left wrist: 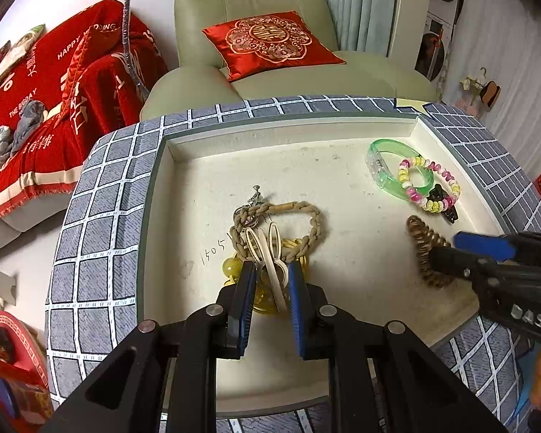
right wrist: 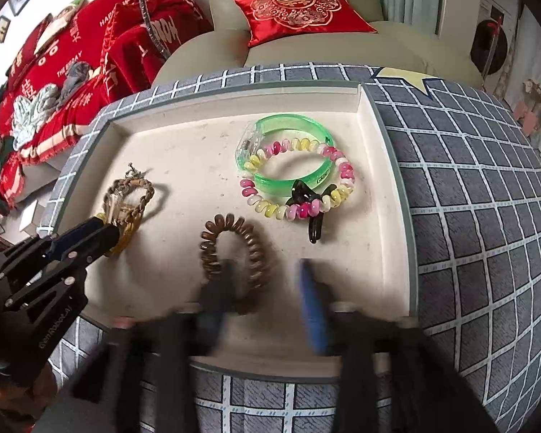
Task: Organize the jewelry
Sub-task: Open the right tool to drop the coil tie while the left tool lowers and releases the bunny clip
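left gripper (left wrist: 270,281) fingers nearly together round a cream hoop (left wrist: 275,281) in the tangled pile (left wrist: 281,231) on the tray (left wrist: 205,195); lifting could drag the rope bracelet (left wrist: 306,216) along. right gripper (right wrist: 267,288) fingers apart, blurred, straddling the coil tie (right wrist: 234,249).

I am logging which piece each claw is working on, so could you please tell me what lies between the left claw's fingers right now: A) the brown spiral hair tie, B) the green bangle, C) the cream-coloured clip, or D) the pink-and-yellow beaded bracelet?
C: the cream-coloured clip sits between the fingers of the left claw.
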`<state>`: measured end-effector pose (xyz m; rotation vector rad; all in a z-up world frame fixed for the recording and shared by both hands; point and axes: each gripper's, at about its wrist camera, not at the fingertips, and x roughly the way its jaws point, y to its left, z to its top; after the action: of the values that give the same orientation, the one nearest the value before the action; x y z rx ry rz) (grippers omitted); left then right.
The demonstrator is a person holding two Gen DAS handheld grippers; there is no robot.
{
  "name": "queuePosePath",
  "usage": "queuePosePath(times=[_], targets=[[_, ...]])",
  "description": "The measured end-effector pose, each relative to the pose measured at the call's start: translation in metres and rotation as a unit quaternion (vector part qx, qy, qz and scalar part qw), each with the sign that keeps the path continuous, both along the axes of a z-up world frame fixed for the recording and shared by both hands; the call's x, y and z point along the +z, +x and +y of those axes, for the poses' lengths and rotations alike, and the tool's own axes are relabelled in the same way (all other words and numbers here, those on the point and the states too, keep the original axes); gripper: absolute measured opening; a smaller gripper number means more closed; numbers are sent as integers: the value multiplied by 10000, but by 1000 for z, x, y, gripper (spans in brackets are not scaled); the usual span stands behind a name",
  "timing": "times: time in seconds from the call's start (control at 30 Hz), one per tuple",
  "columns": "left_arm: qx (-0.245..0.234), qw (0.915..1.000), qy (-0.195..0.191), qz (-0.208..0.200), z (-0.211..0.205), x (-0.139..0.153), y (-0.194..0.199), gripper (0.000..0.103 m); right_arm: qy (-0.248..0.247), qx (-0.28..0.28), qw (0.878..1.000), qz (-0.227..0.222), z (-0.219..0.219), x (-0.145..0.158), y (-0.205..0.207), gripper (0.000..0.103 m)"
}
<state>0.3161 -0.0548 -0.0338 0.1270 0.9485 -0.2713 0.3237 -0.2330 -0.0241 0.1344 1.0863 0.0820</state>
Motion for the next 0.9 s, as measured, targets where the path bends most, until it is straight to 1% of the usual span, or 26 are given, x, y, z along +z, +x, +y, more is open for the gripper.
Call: queuePosePath(times=[0.23,0.67,0.9], targets=[[-45,10000,-18,14,0,0,-2,34,450,-87,9986,-254,-6,22,-13,59],[87,9999,96,7,-4,3,-2,35,680,-247,9962,-480,-16,44,-43,59],[127,9998,-95,-137,1,14,-3,35,692,-325,9958,-494,-22,43,-49,59]])
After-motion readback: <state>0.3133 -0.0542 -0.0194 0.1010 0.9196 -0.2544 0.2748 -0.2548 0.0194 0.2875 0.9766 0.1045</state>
